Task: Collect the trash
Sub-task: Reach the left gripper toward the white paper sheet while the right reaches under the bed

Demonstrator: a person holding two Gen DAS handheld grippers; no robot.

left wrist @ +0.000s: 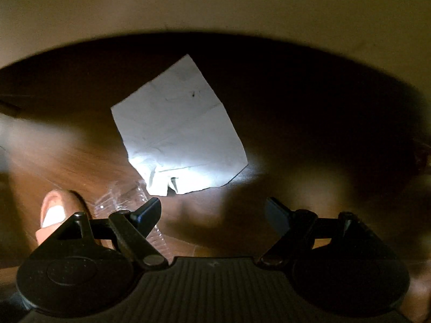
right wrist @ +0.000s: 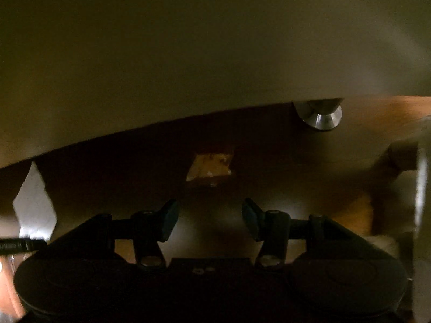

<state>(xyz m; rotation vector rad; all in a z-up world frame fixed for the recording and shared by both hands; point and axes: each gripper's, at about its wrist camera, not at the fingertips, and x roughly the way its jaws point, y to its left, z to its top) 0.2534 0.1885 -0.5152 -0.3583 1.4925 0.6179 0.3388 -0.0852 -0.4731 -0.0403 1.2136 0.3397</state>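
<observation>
A crumpled white paper (left wrist: 177, 132) lies on the brown wooden floor under a piece of furniture. My left gripper (left wrist: 214, 212) is open and empty just in front of its near edge. A clear plastic wrapper (left wrist: 121, 199) lies by my left finger. In the right wrist view the same white paper (right wrist: 35, 204) shows at the far left, and a small yellow-orange scrap (right wrist: 211, 168) lies on the floor ahead. My right gripper (right wrist: 210, 219) is open and empty, a short way before the scrap.
A pale furniture panel (left wrist: 215, 8) hangs low over the dark floor. A round metal furniture foot (right wrist: 320, 117) stands at the right. A pale wooden piece (right wrist: 401, 156) sits at the far right. A bare toe (left wrist: 55, 212) shows at the lower left.
</observation>
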